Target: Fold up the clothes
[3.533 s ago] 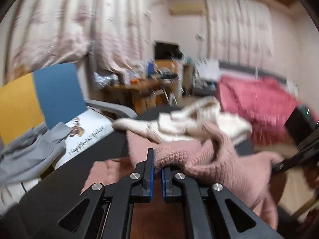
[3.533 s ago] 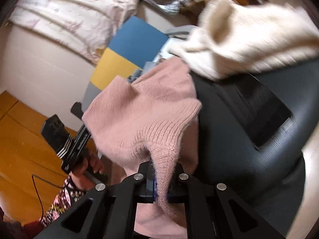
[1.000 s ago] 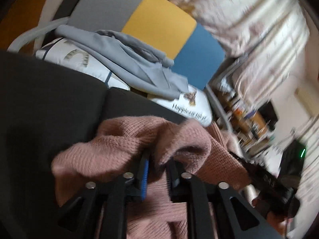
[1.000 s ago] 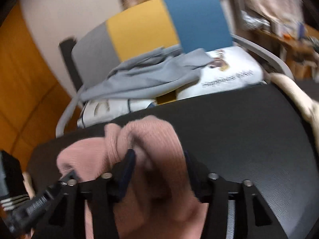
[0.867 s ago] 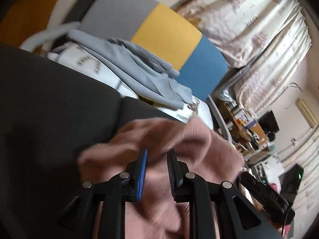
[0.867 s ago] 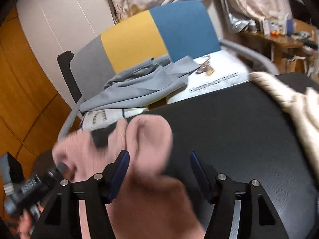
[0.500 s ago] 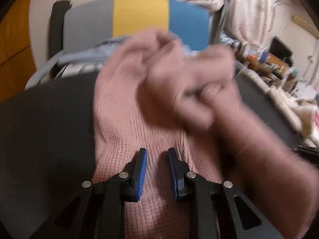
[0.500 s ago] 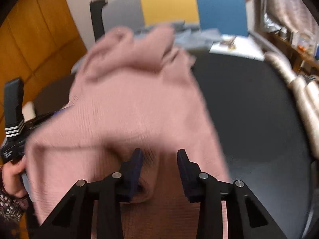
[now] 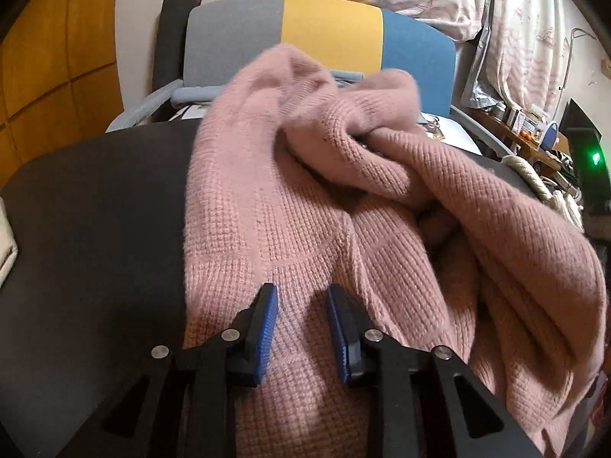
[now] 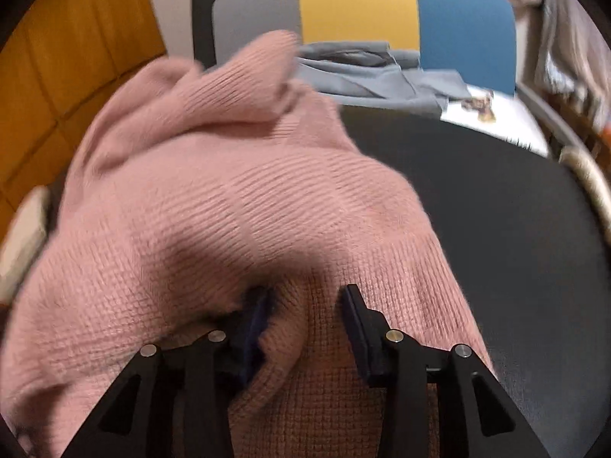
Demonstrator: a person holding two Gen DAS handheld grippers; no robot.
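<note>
A pink knitted sweater (image 9: 305, 210) lies crumpled on the black table (image 9: 95, 229), its far part heaped in folds. My left gripper (image 9: 301, 297) hovers over the sweater's near edge. Its jaws are opening, and the knit lies under the gap with neither blue pad pressing on it. In the right wrist view the sweater (image 10: 229, 210) bulges up at the left. My right gripper (image 10: 309, 297) is over it with its jaws opening. A fold drapes across the left finger and sits between the pads, while the right pad stands free.
Behind the table (image 10: 496, 210) stands a chair with a grey, yellow and blue back (image 9: 332, 23), holding a grey garment (image 10: 362, 72) and a printed white cushion (image 10: 492, 114). A cream sweater (image 9: 534, 179) lies at the table's right edge. Curtains hang at the back right.
The sweater has been swung over and has dropped onto the table. The left jaws, earlier shut on a fold, now stand apart. Both grippers have come lower.
</note>
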